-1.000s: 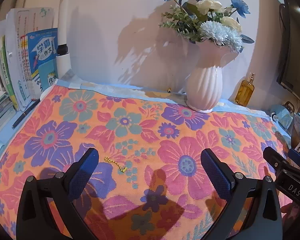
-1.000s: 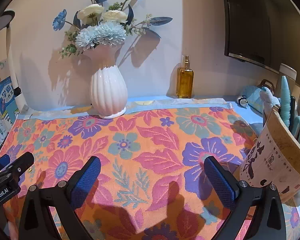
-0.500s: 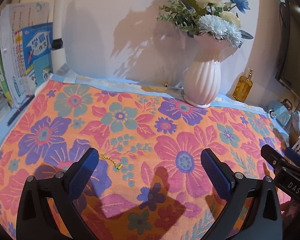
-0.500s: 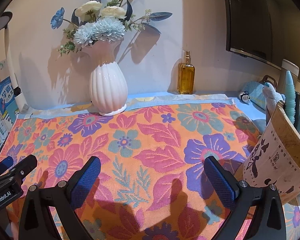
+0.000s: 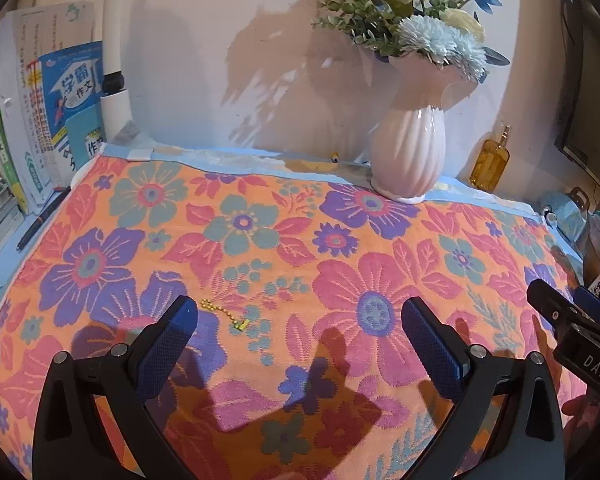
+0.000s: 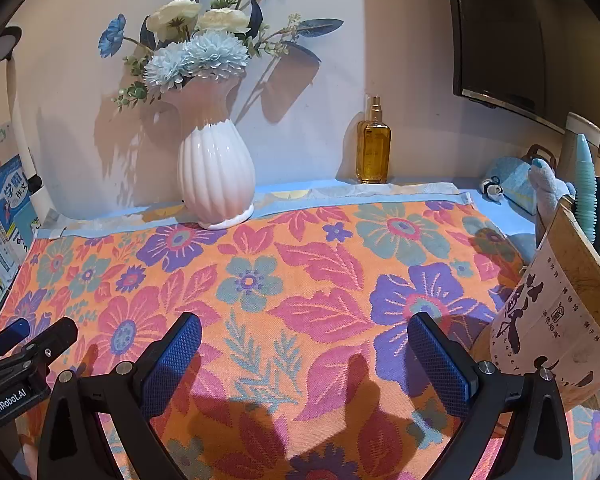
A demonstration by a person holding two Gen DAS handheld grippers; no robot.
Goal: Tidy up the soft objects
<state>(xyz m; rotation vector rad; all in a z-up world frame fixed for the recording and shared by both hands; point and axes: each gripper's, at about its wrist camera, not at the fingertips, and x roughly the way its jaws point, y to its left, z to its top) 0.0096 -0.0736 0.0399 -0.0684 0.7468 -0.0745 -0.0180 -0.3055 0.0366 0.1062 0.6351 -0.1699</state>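
Observation:
An orange flowered cloth (image 5: 300,240) (image 6: 300,272) lies spread flat over the desk. My left gripper (image 5: 298,320) hovers open above its near middle, blue pads wide apart, nothing between them. A small yellow bead chain (image 5: 224,313) lies on the cloth just right of the left fingertip. My right gripper (image 6: 304,338) also stands open over the cloth's near right part, empty. Each gripper shows at the edge of the other's view. A blue plush toy (image 6: 546,184) and a soft blue pouch (image 6: 508,178) sit at the far right.
A white ribbed vase (image 5: 408,160) (image 6: 216,176) of flowers stands on the cloth's back edge. An amber bottle (image 6: 373,148) is by the wall. Books (image 5: 40,120) lean at the left, a pen (image 5: 40,222) beside them. A paper container (image 6: 560,312) with tools stands at the right.
Both grippers have shifted slightly toward the back of the desk and tilted; the vase sits nearer the middle in each view. Both stay open and empty.

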